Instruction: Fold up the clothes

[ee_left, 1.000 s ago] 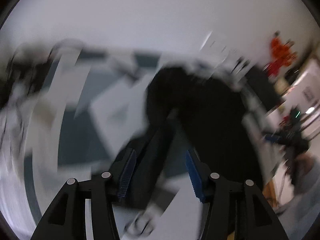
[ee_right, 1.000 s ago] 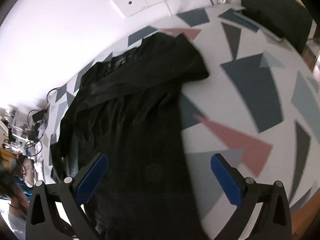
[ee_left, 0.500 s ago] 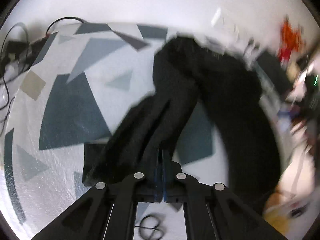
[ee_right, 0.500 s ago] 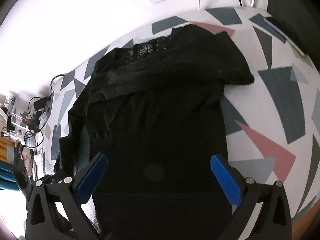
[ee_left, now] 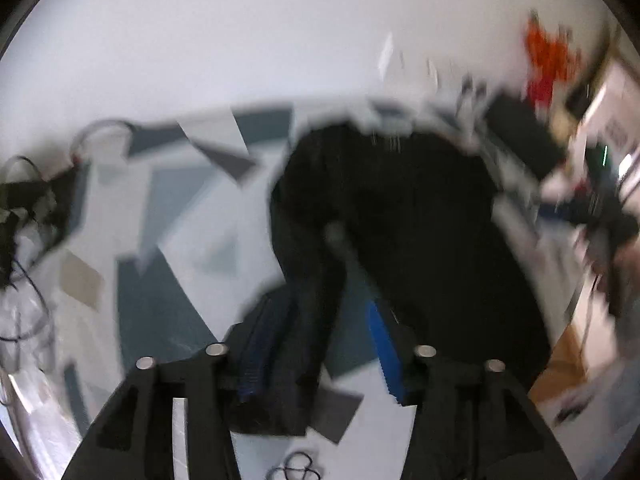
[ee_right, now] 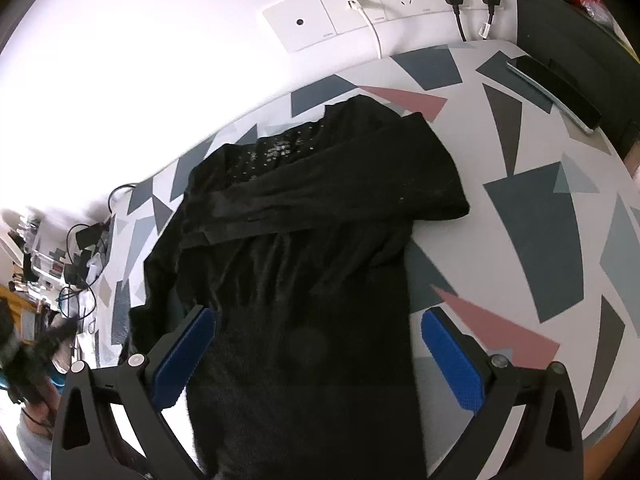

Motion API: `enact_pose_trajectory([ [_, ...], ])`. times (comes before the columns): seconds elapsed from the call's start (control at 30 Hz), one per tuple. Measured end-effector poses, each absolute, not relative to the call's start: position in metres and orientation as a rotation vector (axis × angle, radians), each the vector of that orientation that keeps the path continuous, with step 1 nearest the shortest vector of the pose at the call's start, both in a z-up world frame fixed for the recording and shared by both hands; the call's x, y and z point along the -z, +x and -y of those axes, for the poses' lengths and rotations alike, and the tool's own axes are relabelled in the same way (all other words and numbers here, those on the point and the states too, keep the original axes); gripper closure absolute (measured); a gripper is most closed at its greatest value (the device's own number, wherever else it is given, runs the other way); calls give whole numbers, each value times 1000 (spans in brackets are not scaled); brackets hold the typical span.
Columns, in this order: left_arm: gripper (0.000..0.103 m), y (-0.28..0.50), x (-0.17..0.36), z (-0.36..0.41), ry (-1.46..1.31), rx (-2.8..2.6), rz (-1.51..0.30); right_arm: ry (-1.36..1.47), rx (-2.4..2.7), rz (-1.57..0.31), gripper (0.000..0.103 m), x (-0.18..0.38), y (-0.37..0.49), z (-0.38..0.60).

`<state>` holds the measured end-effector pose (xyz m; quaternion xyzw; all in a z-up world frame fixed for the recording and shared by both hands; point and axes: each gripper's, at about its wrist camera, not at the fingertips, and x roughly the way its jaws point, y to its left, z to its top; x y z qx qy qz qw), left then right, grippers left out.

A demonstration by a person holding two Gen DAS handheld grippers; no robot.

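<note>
A black long-sleeved garment (ee_right: pixel 304 248) lies spread on a table with a grey, blue and pink triangle pattern (ee_right: pixel 532 216). One sleeve is folded across its chest. My right gripper (ee_right: pixel 316 356) is open above the garment's lower body, with nothing between its blue pads (ee_right: pixel 452 364). In the blurred left wrist view the garment (ee_left: pixel 400 216) lies ahead, and a black sleeve (ee_left: pixel 304 328) runs between the fingers of my left gripper (ee_left: pixel 316 344), which stands open.
A white wall with a socket strip (ee_right: pixel 384 8) and plugged cables runs behind the table. A dark flat device (ee_right: pixel 556 92) lies at the table's far right. Cables and clutter (ee_right: pixel 80 256) sit at the left end.
My left gripper was shut on the sleeve half a second ago and now stands open, with the view blurred by motion. My right gripper stays open and has shifted slightly over the garment.
</note>
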<state>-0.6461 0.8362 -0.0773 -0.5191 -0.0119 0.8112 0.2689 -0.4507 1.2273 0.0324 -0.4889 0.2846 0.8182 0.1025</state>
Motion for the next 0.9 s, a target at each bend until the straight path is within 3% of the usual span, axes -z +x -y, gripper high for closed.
enact_pose_trajectory([
  [0.13, 54, -638, 116, -855, -1520, -2173, -139, -1486, -2398, -863, 0, -22, -459, -1240],
  [0.2, 89, -639, 129, -855, -1568, -2161, -100, -1488, -2408, -873, 0, -21, -464, -1245],
  [0.23, 101, -641, 125, -852, -1579, -2154, -47, -1493, -2411, -874, 0, -21, -466, -1247],
  [0.33, 101, -647, 112, -842, -1604, -2130, 125, -1513, -2438, -865, 0, -21, -474, -1252],
  [0.53, 101, -676, 27, -830, -1387, -2096, 641, -1494, -2464, -894, 0, -25, -479, -1276],
  [0.8, 101, -698, -36, -973, -1097, -1919, 494, -1402, -2441, -897, 0, -31, -466, -1327],
  [0.9, 101, -708, 13, -1043, -1167, -1885, 384, -1379, -2395, -917, 0, -24, -458, -1349],
])
